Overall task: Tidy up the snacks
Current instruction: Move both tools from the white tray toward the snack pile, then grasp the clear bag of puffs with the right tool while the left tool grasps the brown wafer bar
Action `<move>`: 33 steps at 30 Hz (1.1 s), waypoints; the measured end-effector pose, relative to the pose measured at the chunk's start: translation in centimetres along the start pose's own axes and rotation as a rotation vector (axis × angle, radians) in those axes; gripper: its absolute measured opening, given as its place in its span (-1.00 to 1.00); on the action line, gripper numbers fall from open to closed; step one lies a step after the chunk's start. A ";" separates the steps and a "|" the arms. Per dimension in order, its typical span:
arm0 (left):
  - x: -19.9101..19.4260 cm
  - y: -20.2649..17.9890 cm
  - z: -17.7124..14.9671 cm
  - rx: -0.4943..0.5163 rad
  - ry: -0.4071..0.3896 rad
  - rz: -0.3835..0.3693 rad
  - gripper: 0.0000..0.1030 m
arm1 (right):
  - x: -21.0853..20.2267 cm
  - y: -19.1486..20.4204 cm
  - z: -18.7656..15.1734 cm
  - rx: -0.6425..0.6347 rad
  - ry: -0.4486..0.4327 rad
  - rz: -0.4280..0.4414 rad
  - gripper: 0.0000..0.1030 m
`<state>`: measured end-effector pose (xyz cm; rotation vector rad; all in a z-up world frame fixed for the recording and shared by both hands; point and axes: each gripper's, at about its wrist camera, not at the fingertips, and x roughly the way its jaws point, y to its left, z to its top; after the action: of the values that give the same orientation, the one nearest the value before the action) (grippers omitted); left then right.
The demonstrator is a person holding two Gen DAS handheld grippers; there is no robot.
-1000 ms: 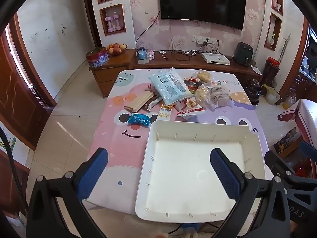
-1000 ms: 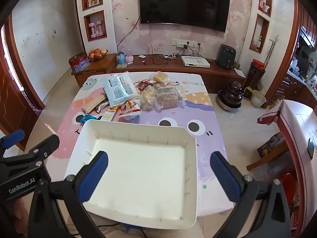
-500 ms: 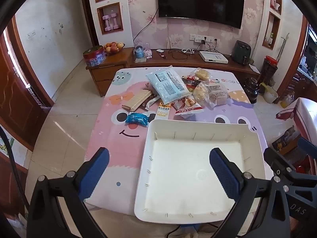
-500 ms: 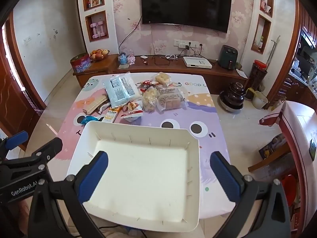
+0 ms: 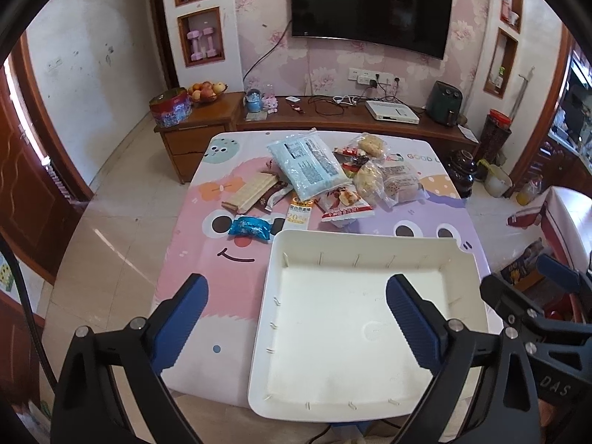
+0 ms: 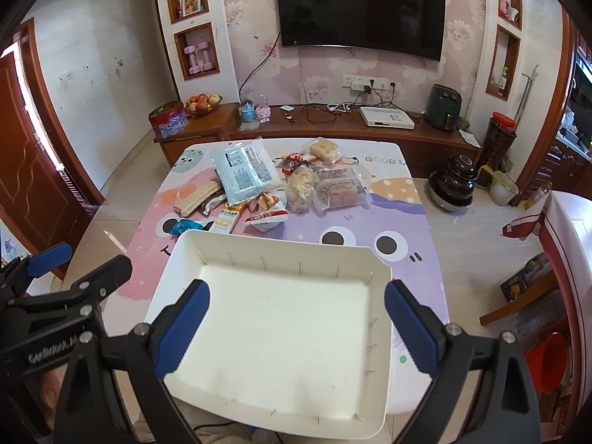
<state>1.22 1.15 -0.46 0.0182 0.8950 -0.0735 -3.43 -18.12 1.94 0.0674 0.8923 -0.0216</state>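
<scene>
A white empty tray (image 5: 270, 288) (image 6: 377, 270) lies at the table's near edge. Beyond it lie several snacks: a pale blue bag (image 5: 309, 166) (image 6: 244, 174), a wafer bar (image 5: 249, 192) (image 6: 194, 198), a blue candy packet (image 5: 251, 226) (image 6: 185, 226), a yellow sachet (image 5: 299, 212) (image 6: 226, 220), a red-white pack (image 5: 346, 209) (image 6: 266, 212) and clear bags of pastries (image 5: 399, 185) (image 6: 338, 187). My left gripper (image 5: 296, 312) is open and empty above the tray's left side. My right gripper (image 6: 296, 318) is open and empty above the tray.
The table (image 5: 207, 259) (image 6: 407, 222) has a pink and purple cartoon cloth. A wooden TV cabinet (image 5: 333, 118) stands behind it. A dark pot (image 6: 453, 185) sits on the floor to the right, a bed edge (image 6: 569, 229) beyond it.
Both views have tilted up slightly, so the tray and snacks sit a little lower in frame. Both grippers stay open and empty.
</scene>
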 end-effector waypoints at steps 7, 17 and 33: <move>-0.3 0.3 0.9 -0.006 -0.027 0.014 0.87 | 0.0 -0.4 0.6 0.003 0.016 0.031 0.79; -0.6 0.3 2.5 0.027 -0.075 0.041 0.87 | 0.2 -0.5 2.5 -0.007 0.013 0.040 0.79; -0.7 2.5 8.1 0.077 -0.073 0.025 0.87 | -0.1 -1.6 10.2 -0.046 -0.035 0.041 0.79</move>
<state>7.31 3.30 5.12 0.0978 0.8188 -0.0841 4.34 -20.37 8.34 0.0424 0.8558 0.0361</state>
